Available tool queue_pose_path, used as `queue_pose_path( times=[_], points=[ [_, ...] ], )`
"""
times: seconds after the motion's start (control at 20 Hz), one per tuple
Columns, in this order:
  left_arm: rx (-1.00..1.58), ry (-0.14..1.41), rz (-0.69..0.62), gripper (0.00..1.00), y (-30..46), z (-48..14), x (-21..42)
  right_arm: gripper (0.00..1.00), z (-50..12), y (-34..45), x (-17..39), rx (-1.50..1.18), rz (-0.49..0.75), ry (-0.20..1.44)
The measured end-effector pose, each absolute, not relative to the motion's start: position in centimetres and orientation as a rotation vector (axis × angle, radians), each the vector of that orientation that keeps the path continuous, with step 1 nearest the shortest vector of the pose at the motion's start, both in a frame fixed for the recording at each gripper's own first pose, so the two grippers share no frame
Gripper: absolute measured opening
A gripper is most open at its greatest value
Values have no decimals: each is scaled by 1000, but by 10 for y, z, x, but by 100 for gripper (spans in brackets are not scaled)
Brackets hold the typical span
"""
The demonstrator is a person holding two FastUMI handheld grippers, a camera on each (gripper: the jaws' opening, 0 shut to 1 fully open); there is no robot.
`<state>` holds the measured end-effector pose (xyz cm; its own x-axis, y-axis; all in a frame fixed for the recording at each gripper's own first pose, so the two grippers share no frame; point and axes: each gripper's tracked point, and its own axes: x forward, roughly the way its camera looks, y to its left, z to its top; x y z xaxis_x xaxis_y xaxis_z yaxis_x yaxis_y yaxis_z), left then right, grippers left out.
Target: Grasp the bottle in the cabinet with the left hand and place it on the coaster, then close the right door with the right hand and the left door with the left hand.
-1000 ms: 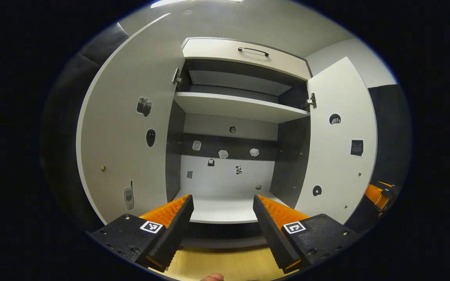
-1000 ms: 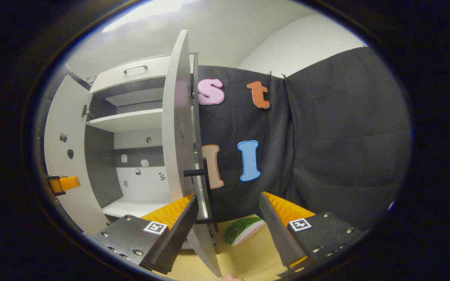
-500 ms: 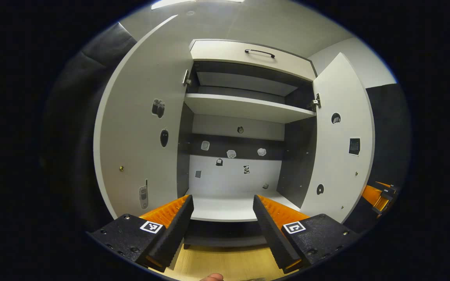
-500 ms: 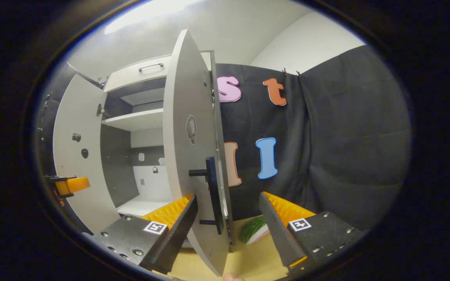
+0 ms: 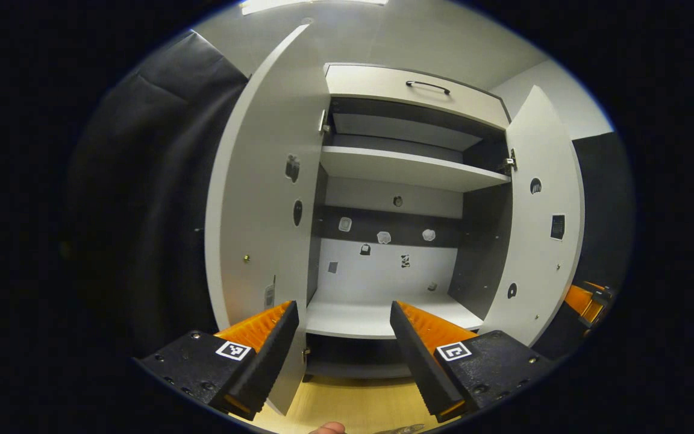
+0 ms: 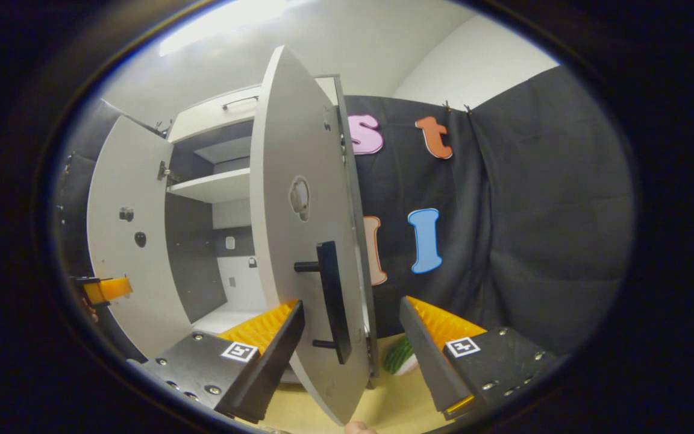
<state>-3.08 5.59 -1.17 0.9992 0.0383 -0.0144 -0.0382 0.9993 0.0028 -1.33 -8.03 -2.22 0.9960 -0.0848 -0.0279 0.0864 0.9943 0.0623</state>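
Right claw: fingers spread wide, nothing gripped. The lower edge of the right door is seen between the two fingers, with the door's dark bar handle just above the gap; whether either finger touches the door cannot be told. The door is swung partway out from the cabinet. Beyond it, a green-and-white striped object lies on the wooden desk at the foot of the booth's black cloth. At the far left edge of this view, the other claw is glimpsed near the left door.

Left claw: fingers likewise held wide apart, empty. The left door is seen edge-on, its lower corner just beside the left finger; contact cannot be told. Straight ahead, the cabinet's interior is open to view: a bare lower shelf, an upper shelf, small stickers on the back panel and on both doors. A drawer front with a handle sits above. The right door stands open at the right, the right claw just past its outer edge.

The bottle and coaster cannot be located.
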Motion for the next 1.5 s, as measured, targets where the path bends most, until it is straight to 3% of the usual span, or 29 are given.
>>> queue_pose_path(
  times=[0.05,0.1,0.4,0.45,0.55,0.6,0.65,0.7,0.85,1.0,1.05,1.1,1.2,1.25,1.3,1.4,1.45,1.5],
  points=[
    [4,14,49,96,60,-12,-32,98,-22,-77,-12,60,-81,25],
    [4,15,57,96,64,-12,-34,93,-22,-74,-11,57,-77,25],
    [16,12,80,96,81,-10,-45,93,-25,-55,-2,58,-49,30],
    [21,15,82,96,84,-11,-47,98,-26,-50,0,59,-42,33],
    [29,16,75,92,85,-11,-51,93,-28,-39,3,47,-19,41],
    [34,13,72,96,85,-10,-53,98,-28,-34,4,40,-8,43],
    [39,8,70,92,86,-11,-53,93,-28,-30,5,35,1,43],
    [43,12,72,92,87,-12,-54,98,-28,-26,6,34,9,43],
    [36,24,73,96,89,-15,-59,93,-30,-11,9,35,47,51],
    [19,35,72,96,91,-19,-65,98,-36,3,11,33,76,66],
    [19,38,79,92,94,-20,-67,98,-37,6,11,29,81,69],
    [20,40,85,96,97,-20,-69,93,-39,10,12,27,86,72],
    [23,36,94,96,101,-20,-72,93,-41,14,12,32,96,77],
    [26,35,103,92,105,-19,-74,98,-42,16,13,35,100,80],
    [29,36,110,96,108,-19,-76,93,-43,18,13,35,104,83],
    [34,31,124,96,113,-18,-80,93,-43,19,13,30,105,85],
    [36,32,135,92,118,-18,-82,98,-42,19,13,27,103,82],
    [39,30,147,96,123,-17,-84,93,-43,20,13,25,105,80]
  ],
)
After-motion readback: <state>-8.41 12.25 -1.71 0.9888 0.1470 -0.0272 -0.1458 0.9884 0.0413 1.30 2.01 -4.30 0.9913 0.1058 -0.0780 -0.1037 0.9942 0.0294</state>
